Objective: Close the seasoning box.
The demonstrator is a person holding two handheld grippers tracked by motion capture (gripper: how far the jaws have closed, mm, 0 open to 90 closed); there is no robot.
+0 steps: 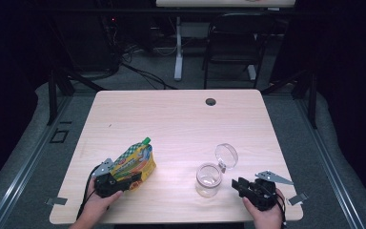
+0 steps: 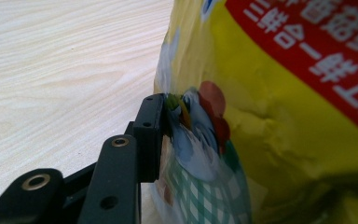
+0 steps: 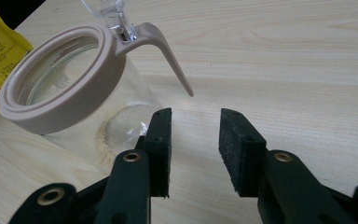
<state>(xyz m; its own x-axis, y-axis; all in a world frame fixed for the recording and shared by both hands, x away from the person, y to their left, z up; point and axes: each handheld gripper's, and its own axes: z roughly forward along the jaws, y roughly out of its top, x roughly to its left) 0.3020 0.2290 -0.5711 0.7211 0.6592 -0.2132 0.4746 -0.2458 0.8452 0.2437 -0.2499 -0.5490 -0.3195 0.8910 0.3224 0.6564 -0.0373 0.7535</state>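
Sitting on the pale wooden desk (image 1: 171, 119), near its front-left corner, is a yellow pouch (image 1: 134, 164) with a green-and-white checked print and a green cap pointing toward the far side. Left tool (image 1: 119, 181) is at the pouch's near end, a hand (image 1: 97, 202) behind it. In the left gripper view one black jaw lies flat against the pouch's printed face (image 2: 270, 126), next to a rooster graphic; the other jaw is hidden behind the pouch. Pouch sits between the jaws and the near pad touches it, so I read it as grasping the pouch, though the far contact can't be confirmed.

Moving right: a clear glass jar (image 1: 208, 179) stands upright near the front edge, well apart from the pouch. Beige ring around its mouth, and its round clear lid (image 1: 226, 155) is flipped open, standing up at the far-right side of the mouth on a hinge. The right gripper view shows a beige tab curving off the ring toward the desk, and some pale residue at the bottom of the jar (image 3: 98, 126).

Right tool (image 1: 237, 185) is just beside the jar, on its right, pointing at it, with a hand (image 1: 264, 214) behind it. Jaws released: clear gap between the pads, only bare desk between them. The jaw nearer the jar is close to the glass wall but apart from it.
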